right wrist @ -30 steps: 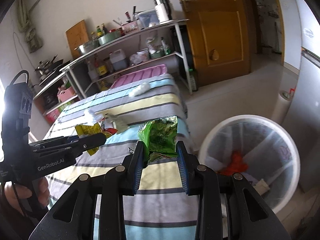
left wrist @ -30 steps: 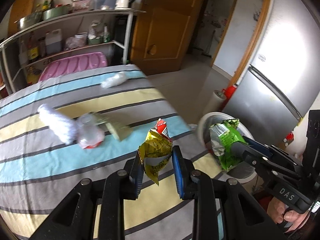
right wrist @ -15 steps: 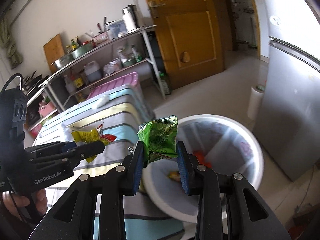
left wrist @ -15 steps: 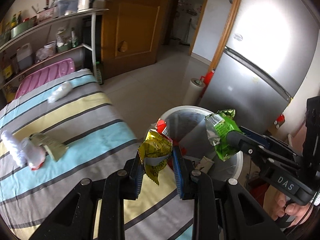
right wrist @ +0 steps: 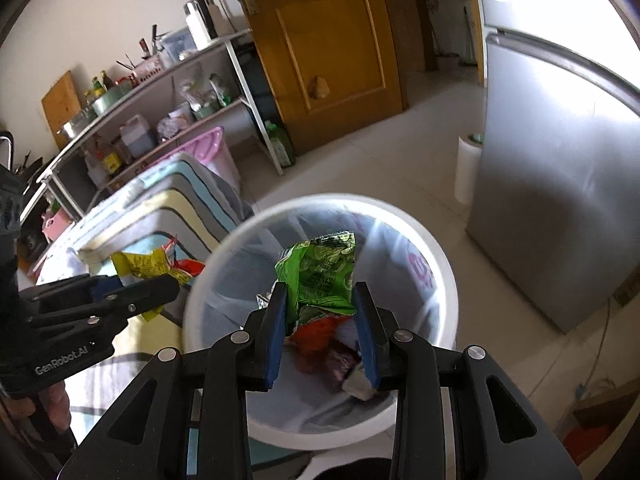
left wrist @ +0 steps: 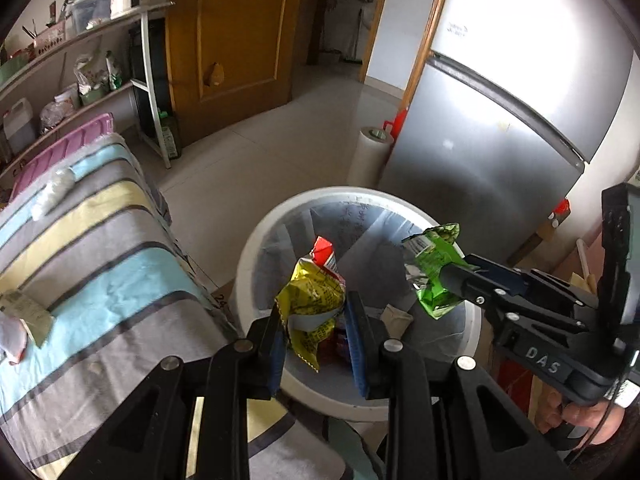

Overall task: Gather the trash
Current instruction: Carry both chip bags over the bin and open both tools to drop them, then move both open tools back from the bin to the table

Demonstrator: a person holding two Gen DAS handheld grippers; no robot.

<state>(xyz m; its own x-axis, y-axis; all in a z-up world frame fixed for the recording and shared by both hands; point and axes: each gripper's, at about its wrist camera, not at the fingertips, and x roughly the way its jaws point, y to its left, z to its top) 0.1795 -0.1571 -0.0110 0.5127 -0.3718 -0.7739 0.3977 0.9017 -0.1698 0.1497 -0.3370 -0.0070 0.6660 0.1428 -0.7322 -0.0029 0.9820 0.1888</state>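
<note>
We hold the left tool (left wrist: 316, 330) clamped on a crumpled yellow snack wrapper (left wrist: 314, 300), which has a red corner sticking up. It hangs over the near rim of the white trash bin (left wrist: 256, 248), just past the right edge of the striped worktop (left wrist: 100, 264).

Our right tool (right wrist: 320, 322) grips a crumpled green snack wrapper (right wrist: 324, 276), pinched between the blue pads (right wrist: 277, 332). This one sits over the open mouth of the bin (right wrist: 440, 256), whose inside is lined with a clear bag. Red and dark scraps (right wrist: 320, 340) already lie at the bottom.

In the left wrist view the right tool (left wrist: 448, 280) reaches in from the right side with the green wrapper (left wrist: 434, 264) above the far part of the bin.

On the worktop a white wad (left wrist: 54, 192) lies near the far edge, and a crumpled paper piece (left wrist: 26, 314) sits toward the left edge. A silver fridge (left wrist: 500, 128) stands behind the bin, with a white roll (left wrist: 370, 156) on the floor beside it.
</note>
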